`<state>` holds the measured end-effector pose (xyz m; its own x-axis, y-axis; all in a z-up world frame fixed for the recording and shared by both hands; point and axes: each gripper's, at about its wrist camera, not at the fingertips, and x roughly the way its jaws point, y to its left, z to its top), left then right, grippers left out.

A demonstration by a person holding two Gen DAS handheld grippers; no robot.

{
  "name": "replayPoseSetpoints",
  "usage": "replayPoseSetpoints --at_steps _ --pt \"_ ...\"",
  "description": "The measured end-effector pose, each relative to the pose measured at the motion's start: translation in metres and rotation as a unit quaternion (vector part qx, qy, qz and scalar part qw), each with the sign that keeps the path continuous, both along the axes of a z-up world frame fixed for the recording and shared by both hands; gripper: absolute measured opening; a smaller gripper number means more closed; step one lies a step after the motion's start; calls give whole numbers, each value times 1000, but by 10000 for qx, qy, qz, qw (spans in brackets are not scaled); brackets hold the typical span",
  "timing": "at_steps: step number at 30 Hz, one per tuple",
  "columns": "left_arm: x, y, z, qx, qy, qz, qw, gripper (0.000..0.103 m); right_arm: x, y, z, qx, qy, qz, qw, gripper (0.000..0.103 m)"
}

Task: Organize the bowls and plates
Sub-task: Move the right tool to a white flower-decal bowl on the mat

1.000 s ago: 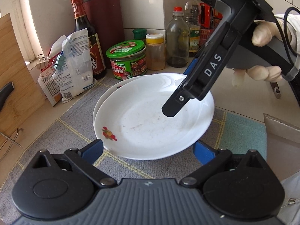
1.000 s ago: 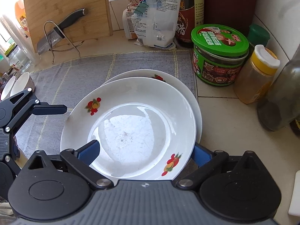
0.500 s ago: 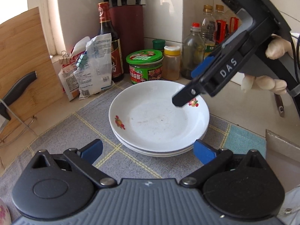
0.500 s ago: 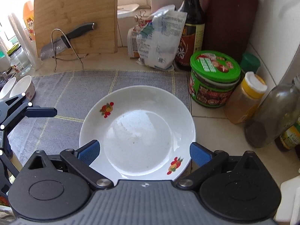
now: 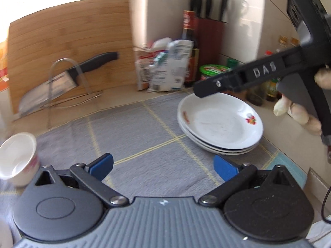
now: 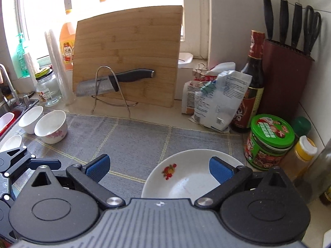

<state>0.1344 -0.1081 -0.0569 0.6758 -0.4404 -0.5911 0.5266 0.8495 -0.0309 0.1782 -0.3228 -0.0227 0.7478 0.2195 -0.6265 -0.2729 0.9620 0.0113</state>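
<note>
Here the left gripper (image 5: 163, 166) stands wide open, blue pads (image 5: 102, 165) apart with only the grey mat (image 5: 144, 136) between them. It holds nothing. The right gripper (image 6: 159, 168) is likewise spread open and empty; its right pad (image 6: 220, 170) overlaps the rim of the plates (image 6: 186, 177) in view, though contact cannot be judged.

Left wrist view: the plates (image 5: 221, 124) sit stacked on the mat's right side, at least three deep, white with small red flower prints. The right gripper's black finger, lettered "DAS", hangs above the stack's far rim, clear of it; a gloved hand (image 5: 298, 111) grips the handle at the right edge. A white bowl (image 5: 17, 159) with a pink pattern sits at the left edge, well apart from the plates, blurred.

Right wrist view: two white bowls (image 6: 51, 127) stand side by side at the mat's far left corner, touching or nearly so, beside the sink (image 6: 12, 109). A third small white dish (image 6: 11, 142) lies nearer, partly hidden by the left gripper.

Beyond the mat: a cutting board (image 6: 128, 55) leans against the window ledge, with a knife (image 6: 115, 82) lying across a wire rack (image 6: 111, 91) in front. To the right come clipped bags (image 6: 215, 97), a dark bottle (image 6: 251, 82), a knife block (image 6: 285, 78), a green-lidded jar (image 6: 269, 140) and a yellow-capped jar (image 6: 300, 155).
</note>
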Motion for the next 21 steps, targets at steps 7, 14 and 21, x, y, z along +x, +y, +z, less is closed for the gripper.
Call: replayPoseSetpoints --at_steps 7,14,21 --pt "-24 43 0 -114 135 1410 9899 102 8 35 -16 141 258 802 9963 103" --pt "-52 79 -10 21 332 2234 9742 102 6 69 -32 244 551 1438 9878 103" --pt "-64 126 -29 -33 477 2577 9650 102 -2 96 -36 94 630 1587 9853 103"
